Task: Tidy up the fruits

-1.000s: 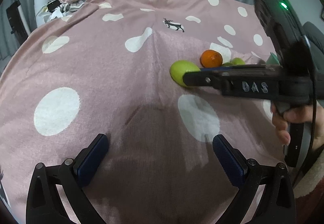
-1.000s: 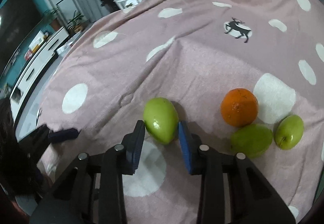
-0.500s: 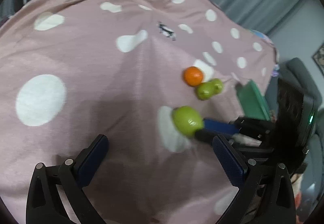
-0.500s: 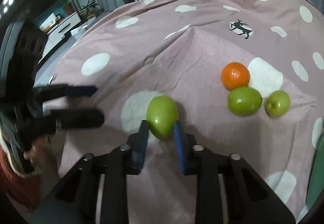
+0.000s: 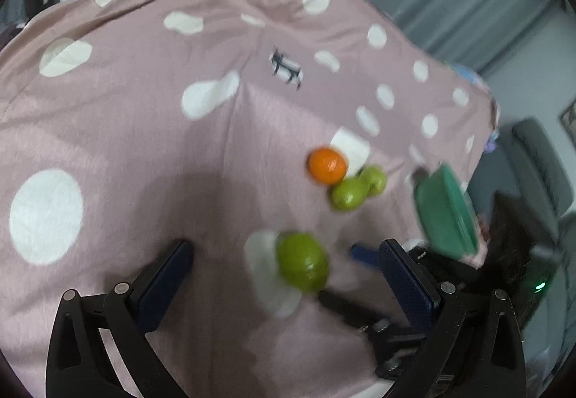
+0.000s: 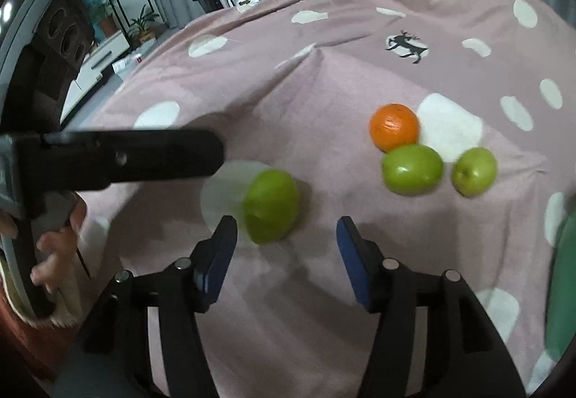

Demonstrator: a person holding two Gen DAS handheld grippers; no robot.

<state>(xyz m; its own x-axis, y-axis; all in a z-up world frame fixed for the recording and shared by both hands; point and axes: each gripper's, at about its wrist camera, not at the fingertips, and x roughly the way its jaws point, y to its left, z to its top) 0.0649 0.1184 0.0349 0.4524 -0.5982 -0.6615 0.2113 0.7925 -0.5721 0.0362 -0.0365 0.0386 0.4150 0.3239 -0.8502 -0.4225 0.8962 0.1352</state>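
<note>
A large green fruit [image 6: 270, 205] lies loose on a white dot of the pink cloth, just ahead of my open right gripper [image 6: 286, 256]; it touches neither pad. It also shows in the left wrist view [image 5: 303, 262], between the pads of my open, empty left gripper [image 5: 284, 286]. An orange [image 6: 395, 126] and two smaller green fruits [image 6: 412, 169] [image 6: 474, 171] sit together farther right. The same group shows in the left wrist view: orange [image 5: 327, 166], green fruit [image 5: 348, 194].
A pink polka-dot cloth [image 5: 126, 117] covers the table. A green tray [image 5: 444, 214] lies at its right edge, also seen in the right wrist view [image 6: 563, 286]. The left gripper's body [image 6: 118, 158] reaches in from the left. Clutter and furniture stand beyond the far edge.
My right gripper carried the large green fruit back toward the near edge, then opened and let it go onto a white dot. The left gripper swung toward it.
</note>
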